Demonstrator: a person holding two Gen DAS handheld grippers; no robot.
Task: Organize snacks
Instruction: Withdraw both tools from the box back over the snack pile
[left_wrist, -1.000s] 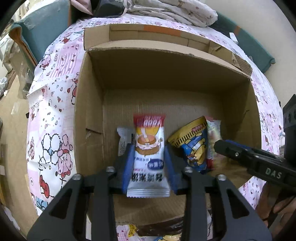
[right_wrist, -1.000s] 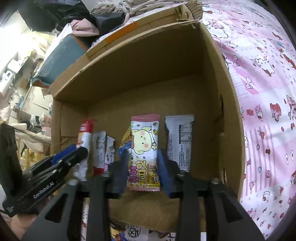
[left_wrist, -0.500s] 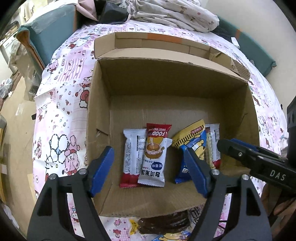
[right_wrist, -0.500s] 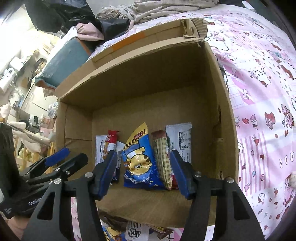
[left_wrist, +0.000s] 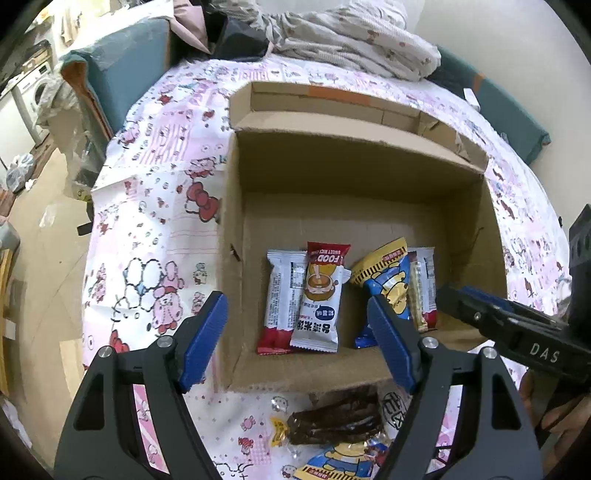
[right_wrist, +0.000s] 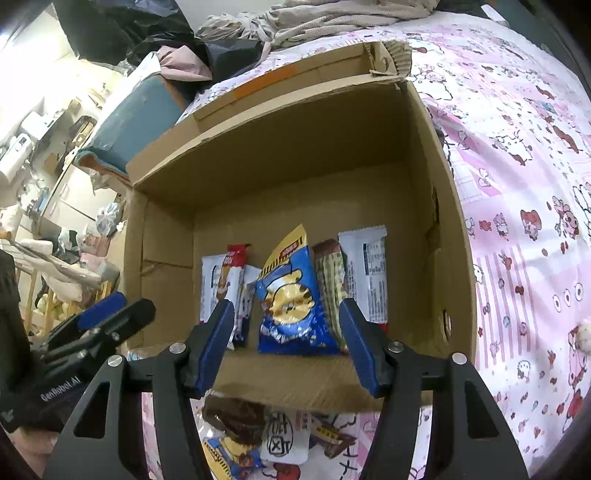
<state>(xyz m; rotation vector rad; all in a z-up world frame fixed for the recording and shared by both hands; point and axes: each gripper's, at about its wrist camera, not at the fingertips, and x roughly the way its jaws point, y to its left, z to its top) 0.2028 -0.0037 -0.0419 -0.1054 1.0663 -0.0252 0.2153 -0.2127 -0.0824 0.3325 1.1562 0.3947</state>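
Observation:
An open cardboard box (left_wrist: 229, 266) (right_wrist: 447, 221) sits on a pink cartoon-print cloth. Inside lie several snack packs: a red-topped white rice-cake pack (left_wrist: 320, 295) over a white bar (left_wrist: 282, 291), a blue-and-yellow bear pack (left_wrist: 388, 284) (right_wrist: 291, 295), a checked pack (right_wrist: 330, 280) and a white bar (right_wrist: 365, 273). My left gripper (left_wrist: 299, 347) is open and empty above the box's near edge. My right gripper (right_wrist: 288, 347) is open and empty, also above the near edge.
Loose snacks lie on the cloth in front of the box: a dark brown pack (left_wrist: 332, 421) (right_wrist: 232, 421), a blue pack (left_wrist: 332, 465) and a white pack (right_wrist: 284, 439). Bedding (left_wrist: 351, 44) and a teal cushion (left_wrist: 122, 74) lie beyond the box.
Both grippers opened and let their snack packs fall into the box, then drew back toward the near edge. The rice-cake pack and the checked pack now lie inside.

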